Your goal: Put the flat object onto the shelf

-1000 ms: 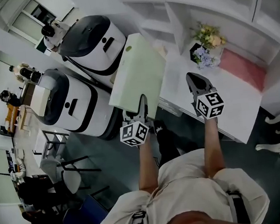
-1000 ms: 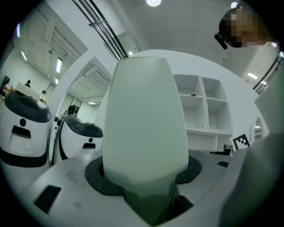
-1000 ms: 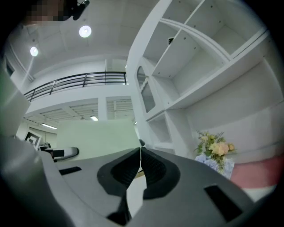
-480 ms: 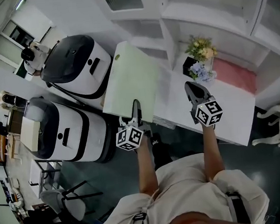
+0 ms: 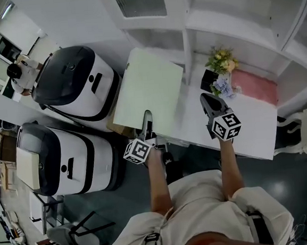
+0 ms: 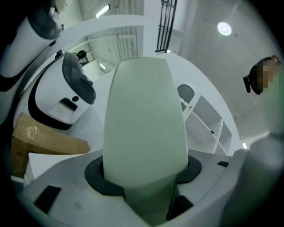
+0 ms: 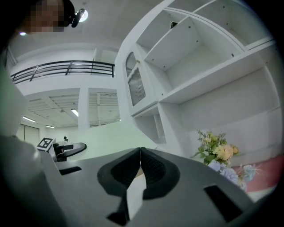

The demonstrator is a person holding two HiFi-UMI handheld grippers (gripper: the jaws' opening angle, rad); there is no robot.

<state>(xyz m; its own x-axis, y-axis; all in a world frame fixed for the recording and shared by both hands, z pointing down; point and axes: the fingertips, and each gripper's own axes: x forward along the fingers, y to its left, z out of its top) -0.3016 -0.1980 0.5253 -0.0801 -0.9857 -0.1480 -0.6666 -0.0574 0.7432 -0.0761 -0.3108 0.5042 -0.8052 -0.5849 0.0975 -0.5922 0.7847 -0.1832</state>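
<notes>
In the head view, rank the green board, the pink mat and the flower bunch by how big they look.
Largest: green board, though it is held nearer the camera.
Then pink mat and flower bunch: about alike, so unranked.

A flat rectangular board [image 5: 149,90] is pale green. The shelf unit [image 5: 224,17] and desk [image 5: 250,129] are white. A rectangular mat [image 5: 254,86] is pink. The flower bunch [image 5: 221,65] is yellow and pale blue, its pot [image 5: 208,81] black.

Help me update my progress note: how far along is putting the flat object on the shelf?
Done: the left gripper clamps the pale green flat object by its near edge. In hand: it is held up near the white shelf. Left: setting it on a shelf board; the right gripper is shut, empty.
</notes>
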